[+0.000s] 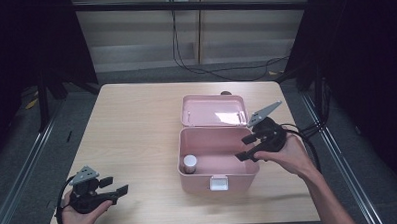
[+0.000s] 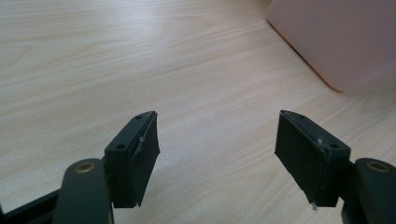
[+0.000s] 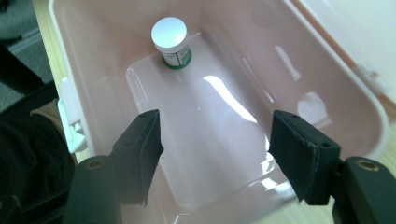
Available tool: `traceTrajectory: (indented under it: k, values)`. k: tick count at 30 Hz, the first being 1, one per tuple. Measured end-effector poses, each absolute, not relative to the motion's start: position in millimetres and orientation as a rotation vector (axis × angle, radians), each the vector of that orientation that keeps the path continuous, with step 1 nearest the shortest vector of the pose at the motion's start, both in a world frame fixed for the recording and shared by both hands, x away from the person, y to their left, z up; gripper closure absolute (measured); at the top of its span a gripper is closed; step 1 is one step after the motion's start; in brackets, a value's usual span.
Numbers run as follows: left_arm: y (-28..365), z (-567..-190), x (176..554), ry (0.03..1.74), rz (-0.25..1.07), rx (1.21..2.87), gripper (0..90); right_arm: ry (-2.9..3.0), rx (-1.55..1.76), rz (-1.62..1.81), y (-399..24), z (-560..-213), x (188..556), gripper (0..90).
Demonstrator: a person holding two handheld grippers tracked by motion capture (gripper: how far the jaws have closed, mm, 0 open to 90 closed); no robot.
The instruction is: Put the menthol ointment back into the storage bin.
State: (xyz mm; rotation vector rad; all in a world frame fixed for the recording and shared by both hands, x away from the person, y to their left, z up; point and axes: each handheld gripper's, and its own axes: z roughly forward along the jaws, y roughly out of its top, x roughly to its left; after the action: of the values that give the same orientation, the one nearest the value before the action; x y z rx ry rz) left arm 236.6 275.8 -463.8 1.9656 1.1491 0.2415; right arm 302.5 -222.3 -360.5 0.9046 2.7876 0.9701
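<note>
Ahead of the right gripper's wide-open, empty fingers, the white-capped bottle stands upright in the pink box's far corner.

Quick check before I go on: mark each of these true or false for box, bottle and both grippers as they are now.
1. The pink box has its lid open. True.
2. The white-capped bottle lies on the table outside the box. False: it stands upright in a corner inside the box.
3. The right gripper grips the bottle. False: its jaws are open and hold nothing, above the box interior.
4. The left gripper is open over bare table. True.
5. The box latch faces the person. True.
</note>
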Motion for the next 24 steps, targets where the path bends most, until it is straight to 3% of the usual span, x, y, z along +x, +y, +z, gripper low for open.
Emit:
traceTrajectory:
  k: [24]
  values:
    - [275,-463,235,1.149,0.232,1.934,30.3,2.374,1.055,1.328,-292,-388,233,31.3]
